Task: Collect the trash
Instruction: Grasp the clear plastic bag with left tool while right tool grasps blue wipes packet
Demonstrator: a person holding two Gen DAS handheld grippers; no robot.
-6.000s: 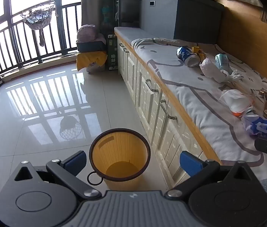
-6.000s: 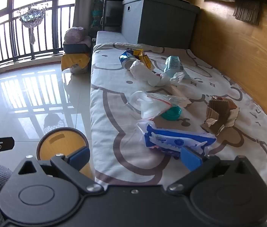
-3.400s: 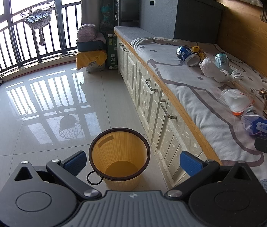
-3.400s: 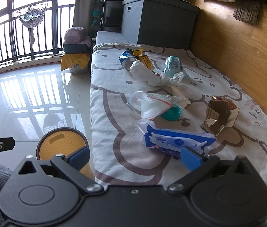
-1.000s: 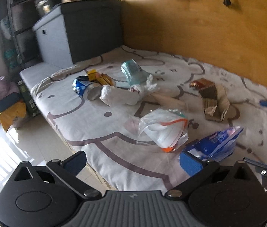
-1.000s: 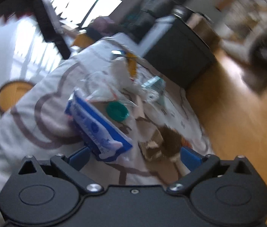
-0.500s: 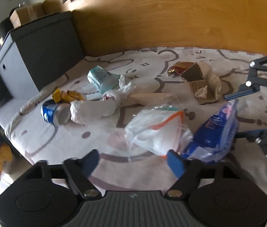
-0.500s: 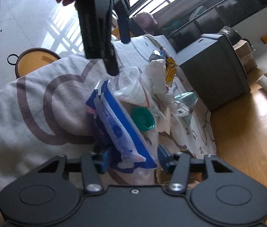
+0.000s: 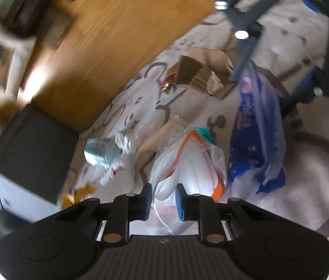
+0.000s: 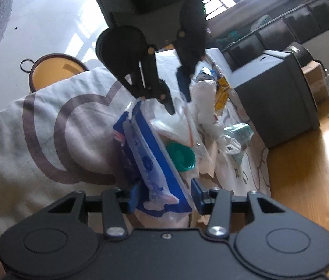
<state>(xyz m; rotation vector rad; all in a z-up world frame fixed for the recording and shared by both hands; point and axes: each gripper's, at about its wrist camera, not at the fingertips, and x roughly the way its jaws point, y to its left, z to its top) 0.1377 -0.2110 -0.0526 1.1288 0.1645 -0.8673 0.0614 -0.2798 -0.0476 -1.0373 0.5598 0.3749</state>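
Observation:
My left gripper [image 9: 163,198] is shut on the clear plastic bag with orange trim [image 9: 187,161] on the printed bed cover. My right gripper [image 10: 165,194] is shut on the blue wet-wipes packet [image 10: 150,158], which also shows in the left wrist view [image 9: 257,135]. The left gripper shows in the right wrist view [image 10: 178,93], on the clear bag [image 10: 176,123]. A green lid [image 10: 180,155] lies beside the packet. The orange bin [image 10: 54,70] stands on the floor beyond the bed edge.
More trash lies further along the bed: torn cardboard [image 9: 197,72], a white knotted bag [image 10: 207,107], a teal packet [image 10: 239,131], a yellow wrapper [image 10: 221,91]. A grey storage box [image 10: 274,95] stands at the bed's end. A wooden wall [image 9: 122,37] runs alongside.
Both grippers have moved down onto the trash and closed: the left on the clear bag, the right on the blue packet. Both views have tilted.

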